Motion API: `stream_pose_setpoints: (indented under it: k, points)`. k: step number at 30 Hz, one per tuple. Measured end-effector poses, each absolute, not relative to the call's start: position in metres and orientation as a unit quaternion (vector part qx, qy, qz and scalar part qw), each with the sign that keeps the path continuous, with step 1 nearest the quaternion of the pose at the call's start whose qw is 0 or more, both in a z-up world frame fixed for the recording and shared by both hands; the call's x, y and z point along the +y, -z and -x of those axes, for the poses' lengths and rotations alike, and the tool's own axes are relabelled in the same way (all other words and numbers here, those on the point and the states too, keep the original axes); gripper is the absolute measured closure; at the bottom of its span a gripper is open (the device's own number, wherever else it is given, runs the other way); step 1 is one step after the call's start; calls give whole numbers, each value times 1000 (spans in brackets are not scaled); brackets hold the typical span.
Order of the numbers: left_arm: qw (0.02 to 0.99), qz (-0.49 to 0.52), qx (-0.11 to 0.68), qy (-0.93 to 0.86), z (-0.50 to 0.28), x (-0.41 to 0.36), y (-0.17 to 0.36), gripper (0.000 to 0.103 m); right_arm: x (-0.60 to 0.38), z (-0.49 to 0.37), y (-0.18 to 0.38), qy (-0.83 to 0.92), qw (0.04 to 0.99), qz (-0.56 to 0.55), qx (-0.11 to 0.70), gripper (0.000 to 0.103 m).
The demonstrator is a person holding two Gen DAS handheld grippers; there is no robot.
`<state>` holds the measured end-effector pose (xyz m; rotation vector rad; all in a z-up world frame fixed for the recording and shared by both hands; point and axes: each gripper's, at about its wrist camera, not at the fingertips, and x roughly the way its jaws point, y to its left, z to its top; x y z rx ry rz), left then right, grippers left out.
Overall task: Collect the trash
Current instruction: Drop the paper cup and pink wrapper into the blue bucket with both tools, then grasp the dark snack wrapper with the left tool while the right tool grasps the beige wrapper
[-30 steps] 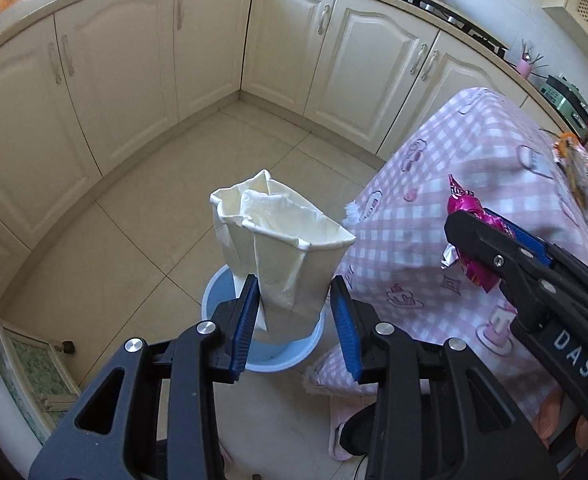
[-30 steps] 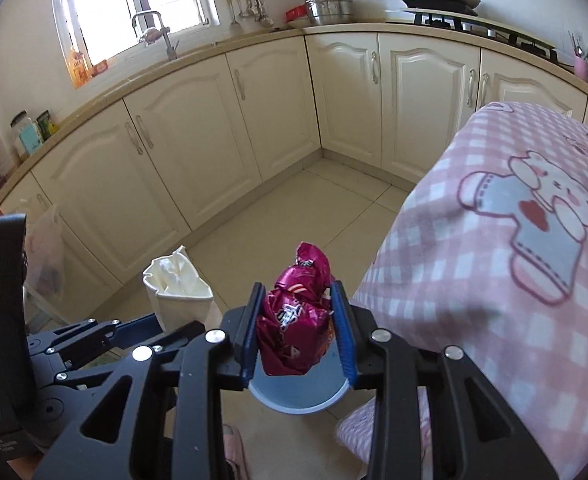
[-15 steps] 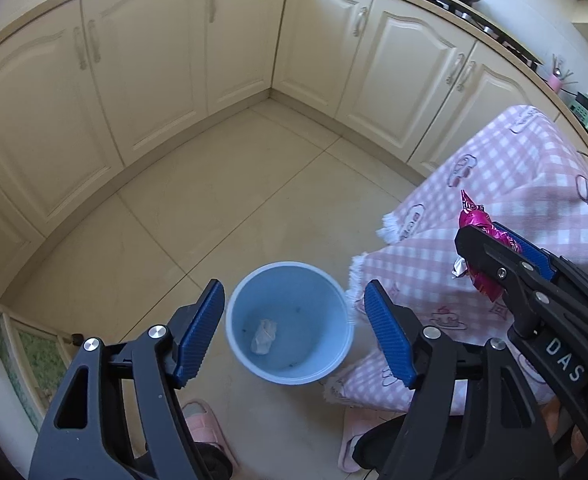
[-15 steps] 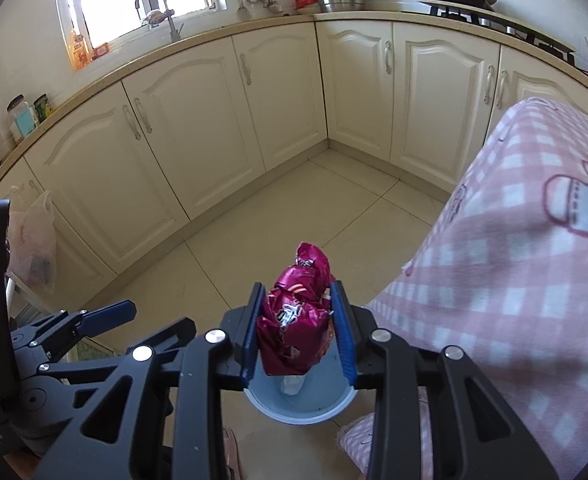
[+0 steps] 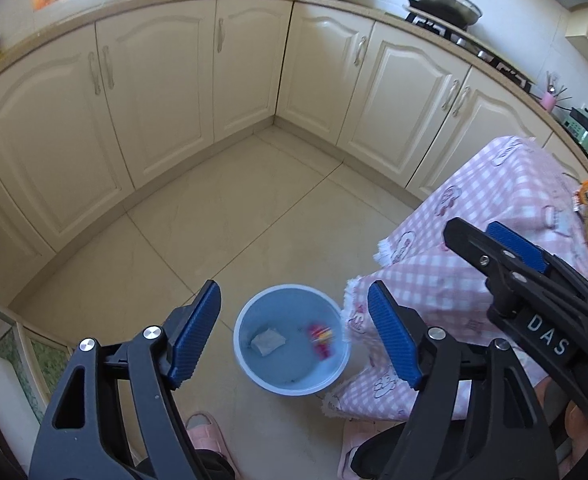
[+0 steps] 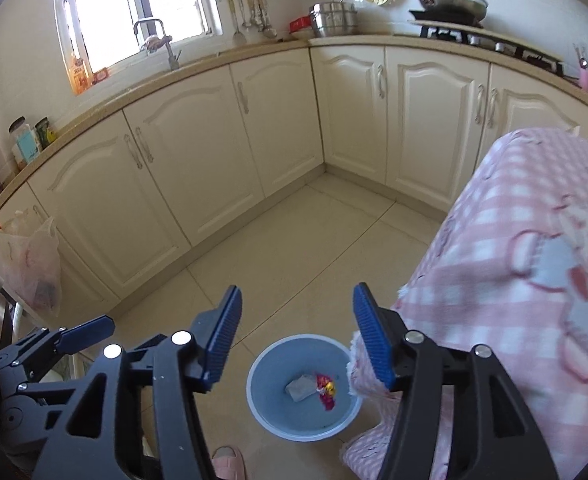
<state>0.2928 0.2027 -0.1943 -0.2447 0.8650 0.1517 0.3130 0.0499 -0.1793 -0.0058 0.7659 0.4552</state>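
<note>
Left wrist view: my left claw [image 5: 294, 334] is opening, nothing between its pads, above the blue bin [image 5: 291, 339], which holds a pale crumpled bag [image 5: 267, 341] and a magenta wrapper [image 5: 321, 338]. "DAS" reads on the right claw [image 5: 494, 240].

Right wrist view: that claw [image 6: 297, 338] is opening, empty, over the bin [image 6: 302, 386] beside the pink-checked table [image 6: 514, 280].

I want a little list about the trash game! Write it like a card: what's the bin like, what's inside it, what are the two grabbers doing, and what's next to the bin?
bin: blue round bucket on the tiled floor
inside: a pale crumpled paper bag and a pink snack wrapper
left gripper: above the bin, jaws opening, nothing between them
right gripper: above the bin, jaws opening, nothing between them
beside the bin: a table with a pink checked cloth
near the bin: a pink slipper on the floor
</note>
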Motion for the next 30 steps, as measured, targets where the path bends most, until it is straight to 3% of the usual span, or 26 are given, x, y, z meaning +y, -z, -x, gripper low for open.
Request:
stream_pose_setpoints:
  k: [10,15,30]
  points:
    - [928,84,364,-15,-266,137,130,29,-40,-257,112,-153,943,-4,296,43]
    - [936,60,345,35,-256,83,107,21,-107,-228,90,-94,960,-17,265,41]
    - [922,33,360,137,-286,-55,85,20,-270,-214,100,31,959,-87,268,41]
